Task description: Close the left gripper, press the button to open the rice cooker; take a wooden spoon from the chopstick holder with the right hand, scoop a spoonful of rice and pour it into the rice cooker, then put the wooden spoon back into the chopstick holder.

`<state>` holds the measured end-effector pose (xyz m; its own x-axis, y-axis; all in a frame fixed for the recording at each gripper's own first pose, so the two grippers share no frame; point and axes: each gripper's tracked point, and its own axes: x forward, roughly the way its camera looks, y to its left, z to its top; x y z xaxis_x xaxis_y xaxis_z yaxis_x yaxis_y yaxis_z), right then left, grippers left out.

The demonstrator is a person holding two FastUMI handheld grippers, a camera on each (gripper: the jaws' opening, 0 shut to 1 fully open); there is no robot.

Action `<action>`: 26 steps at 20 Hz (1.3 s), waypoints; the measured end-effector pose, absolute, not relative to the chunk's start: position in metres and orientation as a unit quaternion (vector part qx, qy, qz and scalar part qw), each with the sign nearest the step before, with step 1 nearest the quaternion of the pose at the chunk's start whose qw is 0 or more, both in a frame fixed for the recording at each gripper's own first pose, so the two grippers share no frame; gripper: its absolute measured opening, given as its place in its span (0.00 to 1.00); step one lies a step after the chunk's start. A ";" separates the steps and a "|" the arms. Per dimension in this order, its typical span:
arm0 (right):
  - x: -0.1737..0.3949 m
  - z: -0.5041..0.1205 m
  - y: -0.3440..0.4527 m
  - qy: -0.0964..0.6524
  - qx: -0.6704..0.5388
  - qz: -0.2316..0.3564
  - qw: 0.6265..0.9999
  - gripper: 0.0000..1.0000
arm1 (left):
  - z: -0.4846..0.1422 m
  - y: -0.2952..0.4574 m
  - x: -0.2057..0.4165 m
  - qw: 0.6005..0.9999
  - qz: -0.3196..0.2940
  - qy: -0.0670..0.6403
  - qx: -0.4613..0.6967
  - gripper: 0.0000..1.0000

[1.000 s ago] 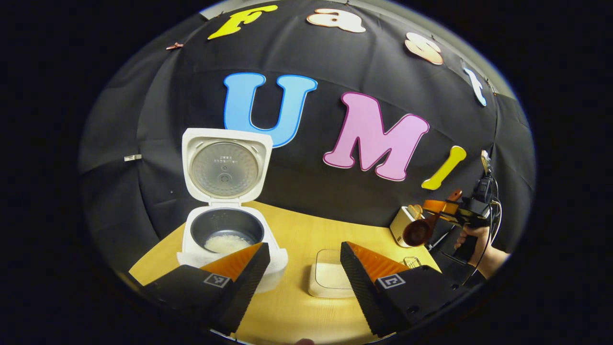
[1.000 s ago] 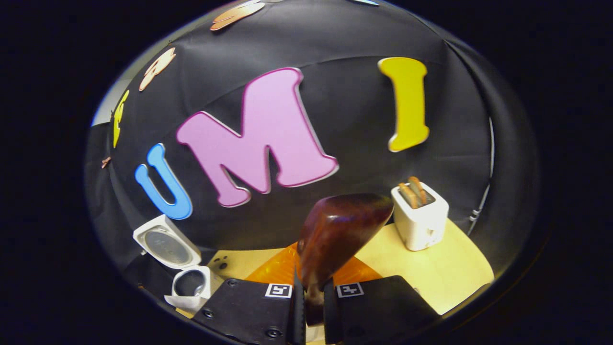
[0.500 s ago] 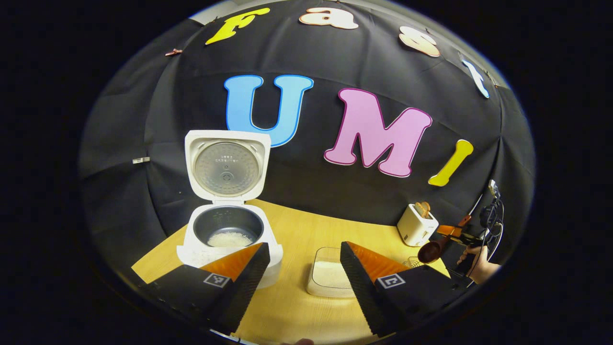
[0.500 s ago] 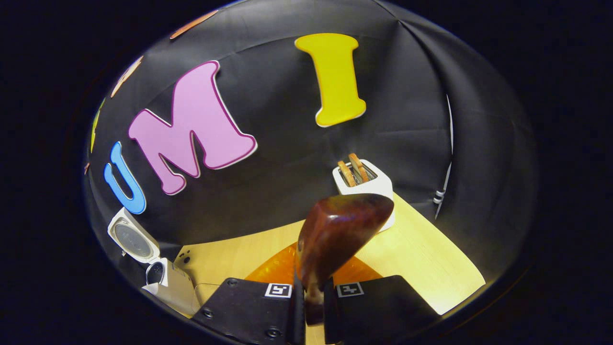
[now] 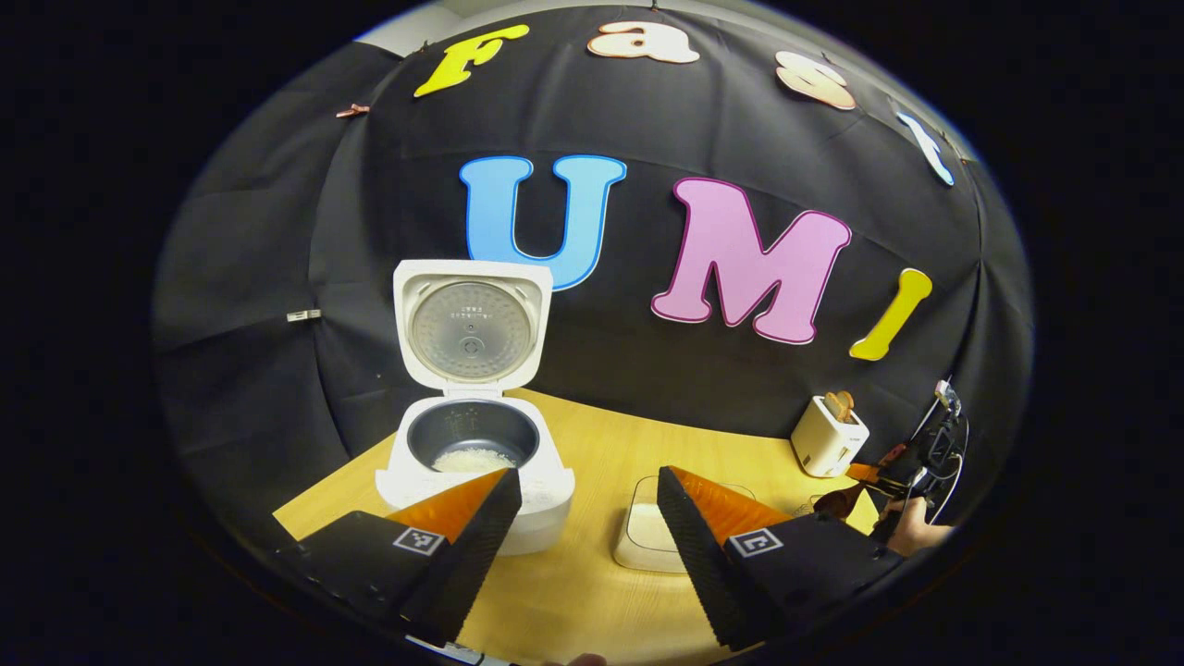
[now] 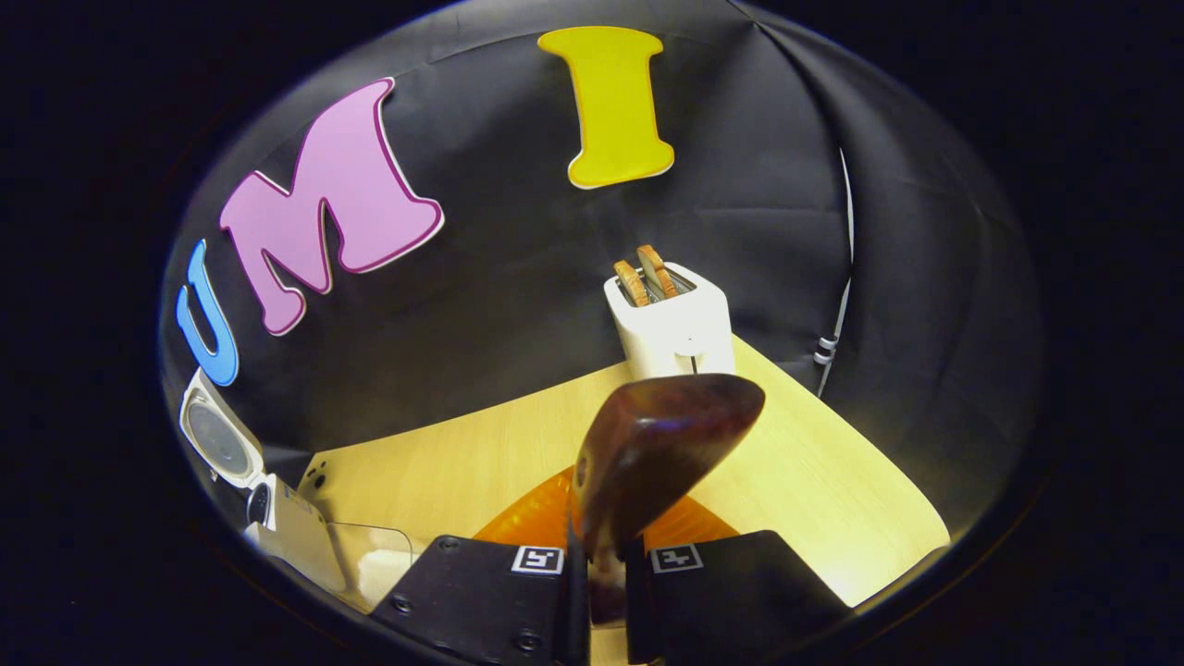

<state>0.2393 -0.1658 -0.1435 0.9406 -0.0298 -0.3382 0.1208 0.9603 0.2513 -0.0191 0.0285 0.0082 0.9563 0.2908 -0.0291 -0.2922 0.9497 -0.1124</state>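
The right gripper [image 6: 599,578] pinches the wooden spoon [image 6: 652,449], bowl raised before the toaster [image 6: 673,324]. The left gripper [image 5: 585,527] is spread wide, near the open rice cooker [image 5: 474,462], rice inside.

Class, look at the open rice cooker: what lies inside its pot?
Inside the rice cooker, a small heap of white rice lies on the dark pot's floor. The left gripper finger hides the cooker's front wall.

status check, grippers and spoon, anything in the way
Left gripper open, idle before the open rice cooker. Right gripper shut on the wooden spoon, bowl toward the toaster. Nothing blocking.
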 end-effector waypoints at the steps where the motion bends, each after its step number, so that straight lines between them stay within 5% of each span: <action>1: 0.240 -0.151 -0.166 0.174 0.129 -0.040 0.976 0.19 | 0.009 0.030 -0.021 0.987 0.150 0.005 -0.058 0.96; 8: 0.237 -0.194 -0.155 0.233 0.146 -0.046 0.960 0.22 | 0.004 0.043 -0.040 0.983 0.172 -0.002 -0.062 0.96; 11: 0.229 -0.185 -0.154 0.229 0.151 -0.046 0.961 0.31 | 0.007 0.048 -0.043 0.983 0.173 -0.008 -0.066 0.96; 16: 0.203 -0.168 -0.157 0.241 0.179 -0.055 0.952 0.97 | 0.030 0.064 -0.044 0.982 0.176 -0.030 -0.062 0.95; 26: 0.110 -0.130 -0.173 0.212 0.167 -0.107 0.957 0.99 | 0.124 0.158 -0.036 0.980 0.178 -0.086 -0.024 0.95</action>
